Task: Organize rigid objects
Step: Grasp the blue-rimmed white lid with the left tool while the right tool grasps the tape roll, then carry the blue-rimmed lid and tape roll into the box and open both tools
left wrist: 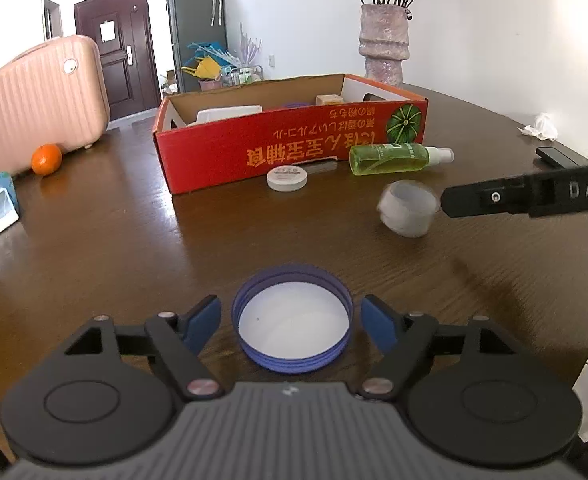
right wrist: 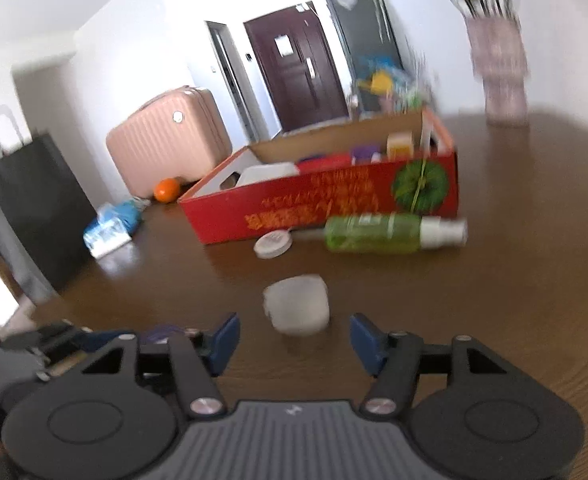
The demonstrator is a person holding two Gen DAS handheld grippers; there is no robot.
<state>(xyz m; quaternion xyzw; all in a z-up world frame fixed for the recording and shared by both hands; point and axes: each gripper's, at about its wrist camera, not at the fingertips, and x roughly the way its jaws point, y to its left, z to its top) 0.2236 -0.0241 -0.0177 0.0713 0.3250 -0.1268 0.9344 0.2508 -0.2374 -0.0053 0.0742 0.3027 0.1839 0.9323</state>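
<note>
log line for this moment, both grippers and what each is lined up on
left gripper: open, around purple lid, no contact | right gripper: open, short of white jar | red box: partly filled

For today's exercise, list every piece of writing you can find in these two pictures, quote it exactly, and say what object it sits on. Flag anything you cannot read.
"DAS": white letters on the black arm of the right tongs, cut off by the picture's edge.
Red box: orange characters, upside down, not legible enough to quote.
Green spray bottle: label too small to read.
White round tin: lid print too small to read.
Right wrist view: all print blurred.
</note>
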